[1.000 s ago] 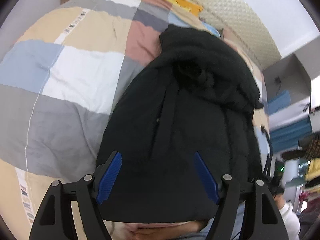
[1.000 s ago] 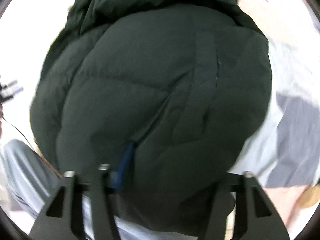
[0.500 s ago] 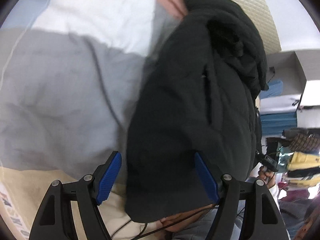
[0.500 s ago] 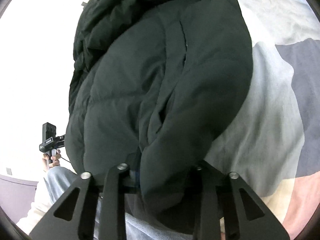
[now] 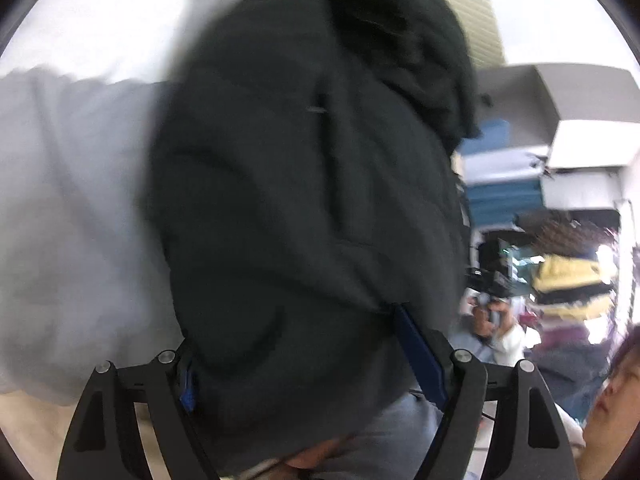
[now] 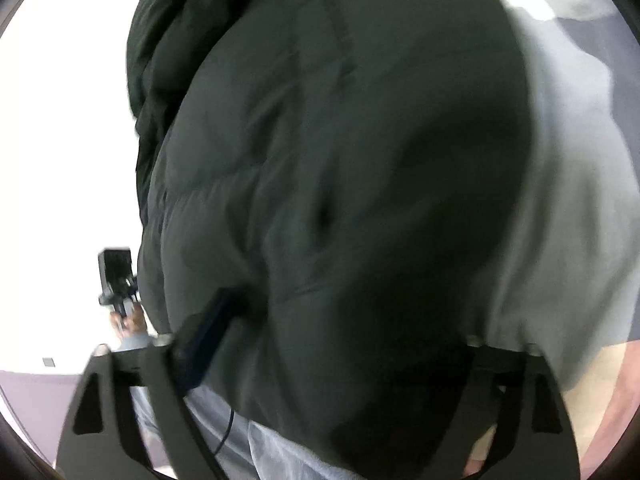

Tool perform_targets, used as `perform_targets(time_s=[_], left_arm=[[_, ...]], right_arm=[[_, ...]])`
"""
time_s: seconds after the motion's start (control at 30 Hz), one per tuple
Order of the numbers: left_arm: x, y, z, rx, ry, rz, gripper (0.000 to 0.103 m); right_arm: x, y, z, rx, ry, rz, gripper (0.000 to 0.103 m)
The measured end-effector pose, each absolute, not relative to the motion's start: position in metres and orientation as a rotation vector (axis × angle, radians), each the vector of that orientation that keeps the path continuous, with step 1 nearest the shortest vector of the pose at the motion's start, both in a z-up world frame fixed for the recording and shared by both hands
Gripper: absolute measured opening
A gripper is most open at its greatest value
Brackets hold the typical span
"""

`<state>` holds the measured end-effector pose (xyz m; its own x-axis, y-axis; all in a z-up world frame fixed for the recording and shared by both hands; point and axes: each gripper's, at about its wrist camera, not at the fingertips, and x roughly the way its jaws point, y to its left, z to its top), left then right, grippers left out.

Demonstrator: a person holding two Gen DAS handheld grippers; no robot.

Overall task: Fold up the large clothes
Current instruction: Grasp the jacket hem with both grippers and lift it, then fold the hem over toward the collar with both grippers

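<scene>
A black padded jacket [image 5: 304, 184] lies folded lengthwise on a patchwork bed cover [image 5: 76, 208]. It fills most of both views and also shows in the right wrist view [image 6: 344, 184]. My left gripper [image 5: 308, 364] is wide open, its blue-padded fingers [image 5: 420, 356] set on either side of the jacket's near end, which bulges between them. My right gripper [image 6: 332, 336] is also spread wide around the jacket's near end. Only its left blue pad [image 6: 208, 328] shows. The right finger is hidden under the fabric.
The bed cover shows grey and white to the right in the right wrist view [image 6: 568, 184]. Stacked clothes [image 5: 568, 280] and a person with a camera [image 5: 492, 312] stand beyond the bed. A face [image 5: 612, 400] is at the lower right edge.
Both grippers have pushed further onto the jacket's near end. The fabric now covers more of the fingers, and the views are blurred by motion. The right gripper's jaws stand wider apart than half a second ago.
</scene>
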<state>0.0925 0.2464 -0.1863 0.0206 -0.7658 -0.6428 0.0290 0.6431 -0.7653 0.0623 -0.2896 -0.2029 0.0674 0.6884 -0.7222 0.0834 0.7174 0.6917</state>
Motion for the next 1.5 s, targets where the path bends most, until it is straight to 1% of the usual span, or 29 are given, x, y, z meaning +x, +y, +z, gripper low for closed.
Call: perform_targets(time_s=[0.1, 0.13, 0.17, 0.2, 0.23, 0.27, 0.3, 0.33, 0.37, 0.4, 0.47, 0.5, 0.57, 0.7, 0.83, 1.0, 1.17, 1.33, 1.5], left_arm=[[0.094, 0.231, -0.167, -0.645, 1.414, -0.748, 0.077], [0.096, 0.224, -0.163, -0.629, 1.418, -0.744, 0.072], [0.100, 0.218, -0.163, -0.617, 1.425, -0.736, 0.065], [0.102, 0.211, -0.160, -0.592, 1.439, -0.718, 0.063], [0.103, 0.209, -0.159, -0.584, 1.443, -0.710, 0.060], [0.104, 0.204, -0.157, -0.580, 1.440, -0.711, 0.059], [0.105, 0.198, -0.152, -0.573, 1.434, -0.721, 0.059], [0.106, 0.195, -0.150, -0.564, 1.431, -0.724, 0.058], [0.107, 0.191, -0.146, -0.551, 1.429, -0.713, 0.052], [0.105, 0.195, -0.147, -0.544, 1.431, -0.699, 0.048], [0.107, 0.192, -0.144, -0.529, 1.445, -0.653, 0.030], [0.107, 0.191, -0.140, -0.522, 1.440, -0.628, 0.025], [0.099, 0.203, -0.133, -0.480, 1.414, -0.604, 0.015], [0.093, 0.205, -0.109, -0.536, 1.357, -0.525, 0.009], [0.085, 0.206, -0.055, -0.511, 1.231, -0.457, 0.005], [0.073, 0.224, -0.009, -0.538, 1.171, -0.412, 0.004], [0.045, 0.230, 0.033, -0.525, 1.106, -0.433, 0.004], [0.018, 0.231, 0.088, -0.449, 1.063, -0.423, 0.004], [-0.013, 0.212, 0.125, -0.406, 1.056, -0.437, 0.004]], right_arm=[[0.059, -0.285, -0.195, 0.665, 1.423, 0.543, 0.095], [0.059, -0.287, -0.193, 0.676, 1.409, 0.548, 0.093], [0.058, -0.288, -0.189, 0.687, 1.386, 0.555, 0.085], [0.057, -0.290, -0.186, 0.688, 1.368, 0.558, 0.074], [0.055, -0.292, -0.183, 0.683, 1.355, 0.556, 0.067], [0.055, -0.293, -0.182, 0.677, 1.346, 0.550, 0.057], [0.054, -0.296, -0.179, 0.661, 1.337, 0.537, 0.044], [0.054, -0.297, -0.175, 0.627, 1.318, 0.514, 0.038], [0.054, -0.297, -0.173, 0.619, 1.299, 0.510, 0.031], [0.053, -0.300, -0.170, 0.623, 1.274, 0.510, 0.027], [0.051, -0.305, -0.162, 0.645, 1.218, 0.511, 0.020], [0.050, -0.307, -0.159, 0.653, 1.194, 0.512, 0.017], [0.047, -0.310, -0.150, 0.660, 1.144, 0.514, 0.014], [0.041, -0.327, -0.135, 0.685, 1.065, 0.521, 0.012], [0.046, -0.335, -0.120, 0.730, 1.026, 0.530, 0.011], [0.045, -0.357, -0.080, 0.831, 0.900, 0.544, 0.011], [0.033, -0.366, -0.039, 0.845, 0.806, 0.553, 0.011], [0.007, -0.376, 0.000, 0.852, 0.757, 0.568, 0.011], [-0.026, -0.385, 0.032, 0.867, 0.705, 0.559, 0.011]])
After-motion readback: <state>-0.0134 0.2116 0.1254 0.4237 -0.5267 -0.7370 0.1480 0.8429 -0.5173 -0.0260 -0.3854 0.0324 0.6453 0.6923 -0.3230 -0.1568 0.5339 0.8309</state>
